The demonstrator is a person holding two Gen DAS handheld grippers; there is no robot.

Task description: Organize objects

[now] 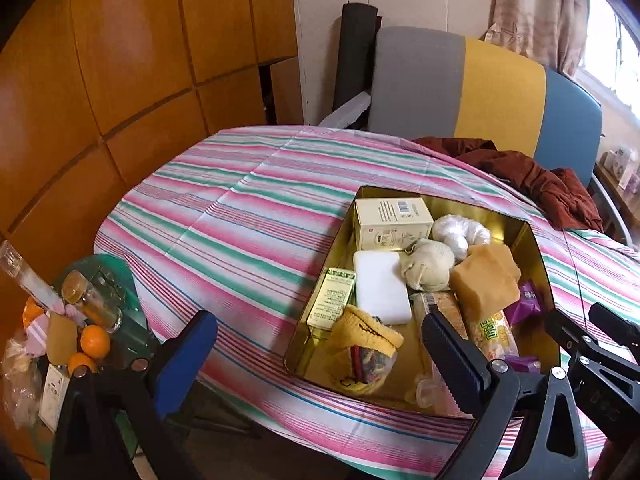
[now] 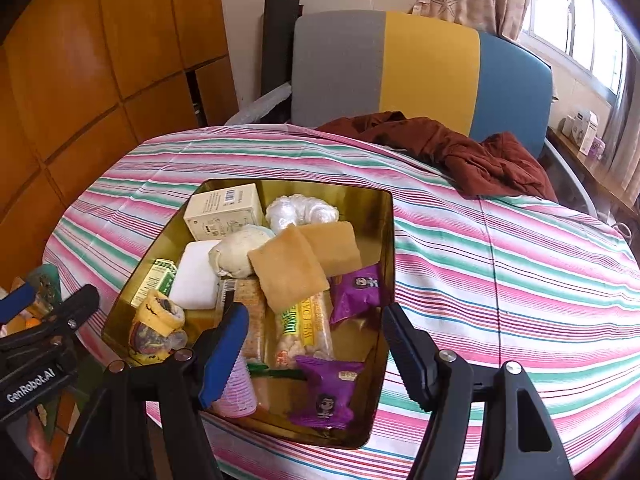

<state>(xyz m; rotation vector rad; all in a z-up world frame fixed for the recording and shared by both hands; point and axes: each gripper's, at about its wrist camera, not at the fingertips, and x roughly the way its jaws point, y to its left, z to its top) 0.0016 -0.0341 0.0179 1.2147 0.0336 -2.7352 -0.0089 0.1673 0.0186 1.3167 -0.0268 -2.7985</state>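
A gold tin [image 2: 386, 216] sits on a table covered by a striped cloth [image 2: 500, 248], and everything that follows is placed from that tin. Inside it, at the far left corner, lies a cream carton [image 2: 224, 210] with a barcode on top; a white crinkled plastic bundle [image 2: 302, 208] rests just beside it along the far wall. Nearer the middle are a pale cloth pouch [image 2: 236, 254], a white block [image 2: 196, 276] and two tan sponges [image 2: 288, 276] that overlap each other. Against the tin's left wall stands a green-and-cream box [image 1: 332, 298], and a yellow knitted pouch [image 2: 154, 320] lies at the near left corner. Long snack packets [image 2: 306, 324] run toward the near wall, with one purple sachet [image 2: 356, 290] by the right wall and another purple sachet [image 2: 326, 398] at the near edge (a small cartoon figure is printed on it).

The right gripper [image 2: 316, 354] hangs over the tin's near end with its fingers spread wide and nothing between them; its blue pad [image 2: 224, 354] is in front of a ribbed lilac cup [image 2: 238, 388]. The left gripper [image 1: 320, 354] hovers at the tin's near left corner, fingers also wide apart and empty.

Beyond the tin's far side a dark red garment [image 2: 472, 156] is crumpled on the cloth before a grey, yellow and blue chair [image 2: 400, 68]. Well left of the tin, off the table, are oranges [image 1: 94, 340] and a spice jar [image 1: 90, 300].
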